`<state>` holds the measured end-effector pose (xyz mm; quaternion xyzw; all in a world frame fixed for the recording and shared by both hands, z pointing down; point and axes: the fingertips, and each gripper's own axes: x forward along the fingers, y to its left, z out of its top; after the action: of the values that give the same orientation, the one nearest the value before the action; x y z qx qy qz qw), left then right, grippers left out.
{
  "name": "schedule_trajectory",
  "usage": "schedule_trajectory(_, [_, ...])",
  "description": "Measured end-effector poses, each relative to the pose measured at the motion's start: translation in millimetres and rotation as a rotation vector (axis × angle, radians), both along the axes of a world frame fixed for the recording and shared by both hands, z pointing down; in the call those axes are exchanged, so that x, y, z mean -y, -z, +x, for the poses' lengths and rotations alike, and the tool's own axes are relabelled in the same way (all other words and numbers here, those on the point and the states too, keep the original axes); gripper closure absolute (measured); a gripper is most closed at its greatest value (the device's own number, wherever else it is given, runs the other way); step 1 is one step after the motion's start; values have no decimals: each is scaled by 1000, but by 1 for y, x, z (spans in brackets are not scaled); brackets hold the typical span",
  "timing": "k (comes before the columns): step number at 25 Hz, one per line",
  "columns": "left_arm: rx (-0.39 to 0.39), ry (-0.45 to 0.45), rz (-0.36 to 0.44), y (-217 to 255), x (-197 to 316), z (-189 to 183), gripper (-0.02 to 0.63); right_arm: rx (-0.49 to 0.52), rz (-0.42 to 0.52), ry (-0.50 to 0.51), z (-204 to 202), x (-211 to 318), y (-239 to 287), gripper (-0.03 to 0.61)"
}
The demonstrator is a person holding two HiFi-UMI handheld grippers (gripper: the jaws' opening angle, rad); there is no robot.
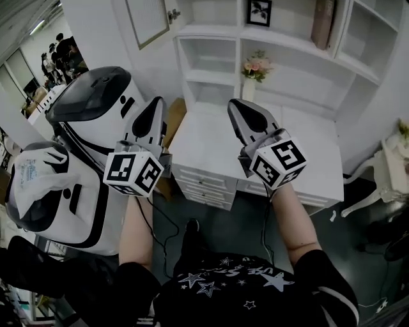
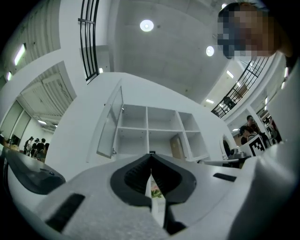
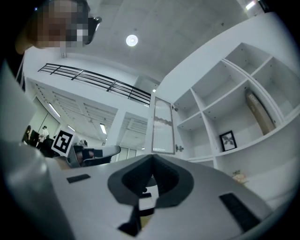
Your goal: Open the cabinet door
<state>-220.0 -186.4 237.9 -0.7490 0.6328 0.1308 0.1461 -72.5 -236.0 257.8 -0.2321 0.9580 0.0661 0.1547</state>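
The cabinet door, a white frame with a ribbed pane, stands swung open at the upper left of the white shelf unit; its small knob sits at the free edge. The left gripper view shows the open door left of the shelves, and in the right gripper view the door is straight ahead. My left gripper and right gripper are both raised in front of the desk, well short of the door. Both are shut, with nothing held.
A white desk with drawers stands below the shelves. On it are flowers in a vase; a framed picture and a brown roll sit on the shelves. A bulky white-and-black machine stands close on the left, a white chair on the right.
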Motion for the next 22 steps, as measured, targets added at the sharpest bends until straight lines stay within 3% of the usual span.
schedule_trajectory(9, [-47,-78,-148,-71,-12,79,604,-62,-90,-75,61,-14,-56,572])
schedule_trajectory(22, [-97,-165,-296,-158,-34,120,604,-163,-135,-127,91,-44,-117,573])
